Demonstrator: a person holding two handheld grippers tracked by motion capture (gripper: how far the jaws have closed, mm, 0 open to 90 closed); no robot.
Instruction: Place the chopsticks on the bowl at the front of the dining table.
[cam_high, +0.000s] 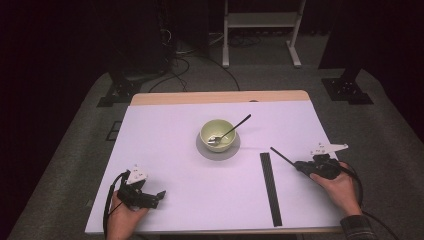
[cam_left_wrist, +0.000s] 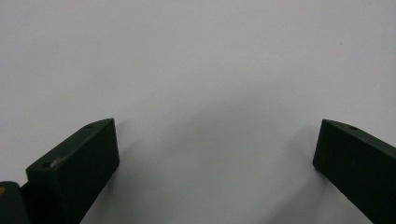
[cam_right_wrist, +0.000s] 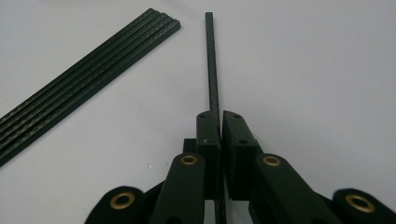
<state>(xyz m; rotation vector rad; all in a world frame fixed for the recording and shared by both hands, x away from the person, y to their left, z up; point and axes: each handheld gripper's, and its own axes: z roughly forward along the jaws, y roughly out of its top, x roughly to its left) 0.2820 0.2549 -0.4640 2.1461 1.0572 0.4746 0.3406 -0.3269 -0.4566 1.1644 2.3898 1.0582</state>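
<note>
My right gripper (cam_high: 300, 165) at the table's right is shut on a thin black rod (cam_high: 282, 156) that sticks out toward the upper left. Along the jaws in the right gripper view the same rod (cam_right_wrist: 212, 65) runs straight ahead, clamped by my right gripper (cam_right_wrist: 220, 123). Several more black rods (cam_high: 270, 187) lie side by side in a row just left of it, and the same rods (cam_right_wrist: 84, 84) slant off to the left. My left gripper (cam_high: 159, 195) rests at the near left, open, its jaws wide apart over bare table (cam_left_wrist: 210, 93) with nothing between them.
A pale green bowl (cam_high: 218, 135) sits on a grey round mat (cam_high: 205, 150) mid-table, with a black-handled utensil (cam_high: 236, 125) leaning in it. The white table cover (cam_high: 165, 130) ends in a wooden strip at the far edge. Stands and cables lie on the floor beyond.
</note>
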